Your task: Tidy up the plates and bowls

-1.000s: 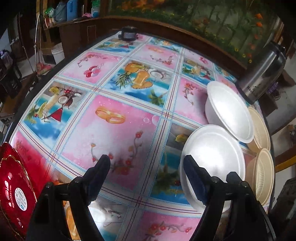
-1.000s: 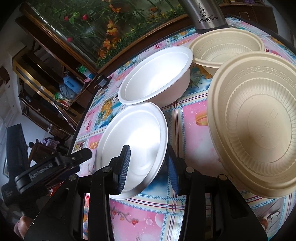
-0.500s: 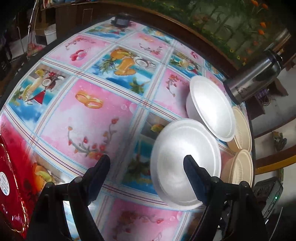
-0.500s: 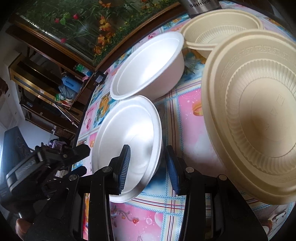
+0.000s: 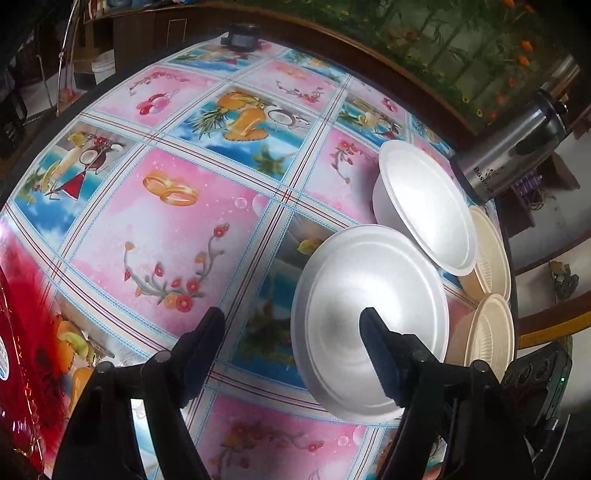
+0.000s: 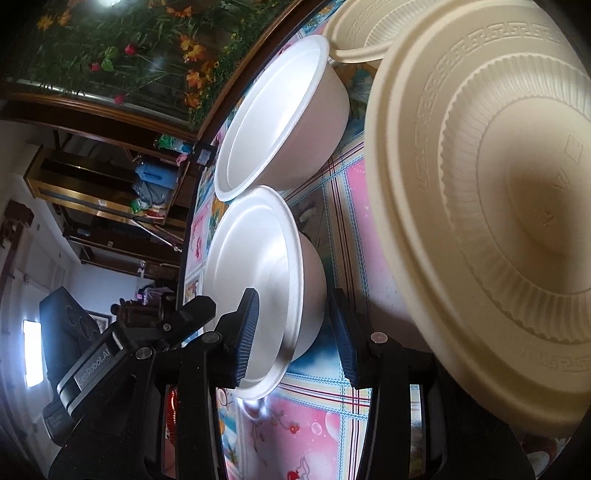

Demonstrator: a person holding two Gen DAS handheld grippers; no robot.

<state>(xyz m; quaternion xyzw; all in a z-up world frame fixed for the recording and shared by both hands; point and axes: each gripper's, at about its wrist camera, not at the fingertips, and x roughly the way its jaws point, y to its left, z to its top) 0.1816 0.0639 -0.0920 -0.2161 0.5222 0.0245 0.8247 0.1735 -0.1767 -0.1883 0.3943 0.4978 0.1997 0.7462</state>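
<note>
Right gripper (image 6: 295, 332): jaws were set narrow, straddling the near rim of the nearer white bowl (image 6: 258, 273); the rim lay between the pads, but contact could not be made out, so a grip could not be confirmed.
Left gripper (image 5: 291, 347): jaws were wide and closing; only the tablecloth (image 5: 177, 229) lay between them, while one finger was seen over the nearer white bowl (image 5: 369, 295) without clear contact.
Nearer white bowl: it was found upright on the cloth, near the table edge by the grippers.
Farther white bowl (image 6: 280, 118): it was placed just behind the nearer one, rims close or overlapping in view; touching could not be told.
Cream dishes: a large ribbed cream dish (image 6: 491, 206) was seen just beside the right gripper, and a second cream dish (image 6: 365, 33) behind it, rims apparently overlapping.
Other items: a steel kettle (image 5: 517, 144) was noted at the far edge, and a red plate (image 5: 18, 369) at the side of the left wrist view.
Progress: nothing was seen stacked; all four dishes were judged to be still separate.
Remaining: like pieces were judged yet to be nested, starting probably with the two white bowls.
</note>
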